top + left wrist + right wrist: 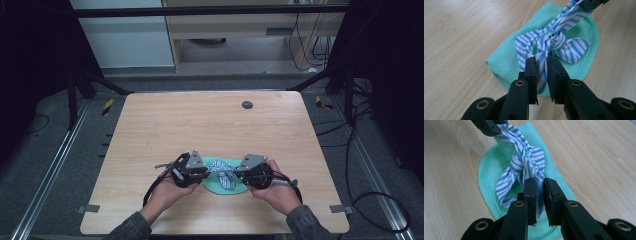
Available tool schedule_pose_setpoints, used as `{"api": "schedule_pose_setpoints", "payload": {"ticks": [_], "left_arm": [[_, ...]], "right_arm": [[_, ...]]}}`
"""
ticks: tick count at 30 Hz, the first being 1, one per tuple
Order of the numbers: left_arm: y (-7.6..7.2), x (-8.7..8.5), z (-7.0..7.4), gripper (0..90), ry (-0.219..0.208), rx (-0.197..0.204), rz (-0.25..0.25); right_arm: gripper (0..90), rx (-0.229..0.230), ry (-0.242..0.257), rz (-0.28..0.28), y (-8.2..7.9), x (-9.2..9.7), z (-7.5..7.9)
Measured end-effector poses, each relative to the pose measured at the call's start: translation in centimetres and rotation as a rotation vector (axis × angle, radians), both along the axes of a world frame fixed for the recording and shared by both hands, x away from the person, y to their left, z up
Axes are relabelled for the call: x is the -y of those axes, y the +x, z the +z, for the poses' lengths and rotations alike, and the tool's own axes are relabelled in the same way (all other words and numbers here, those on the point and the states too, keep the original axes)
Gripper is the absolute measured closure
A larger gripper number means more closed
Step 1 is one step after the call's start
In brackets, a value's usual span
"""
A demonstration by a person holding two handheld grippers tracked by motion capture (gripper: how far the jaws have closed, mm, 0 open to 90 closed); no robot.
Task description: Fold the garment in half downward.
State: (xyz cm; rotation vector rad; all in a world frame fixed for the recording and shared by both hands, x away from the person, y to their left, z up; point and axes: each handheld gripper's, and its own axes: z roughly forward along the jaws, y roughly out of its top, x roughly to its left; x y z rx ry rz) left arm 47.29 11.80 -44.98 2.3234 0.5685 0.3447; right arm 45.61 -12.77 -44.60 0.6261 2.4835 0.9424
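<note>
High view: the left gripper and right gripper face each other, the striped cloth stretched between them over a green cloth.

Left gripper view: jaws clamped on one striped end; the knot just ahead looks formed.

Right gripper view: jaws pinch the other end; probably only tightening and letting go remain.

So the mat sits on the worktop near the front edge, about mid-width. The knotted cloth lies on top of it, strung between the left claw on its left and the right claw on its right, knot roughly in the middle.
</note>
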Motion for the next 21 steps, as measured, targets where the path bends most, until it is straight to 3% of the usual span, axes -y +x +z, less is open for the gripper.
{"api": "schedule_pose_setpoints", "payload": {"ticks": [11, 21], "left_arm": [[-0.45, -0.24, -0.21, 74.6, 0.003, 0.003, -0.006], [-0.59, -0.39, -0.60, 83.4, 0.011, -0.003, -0.019]], "right_arm": [[79.3, -0.007, -0.001, 0.004, -0.52, 0.05, -0.20], [79.5, -0.013, -0.002, 0.013, -0.87, 0.00, -0.46]]}}
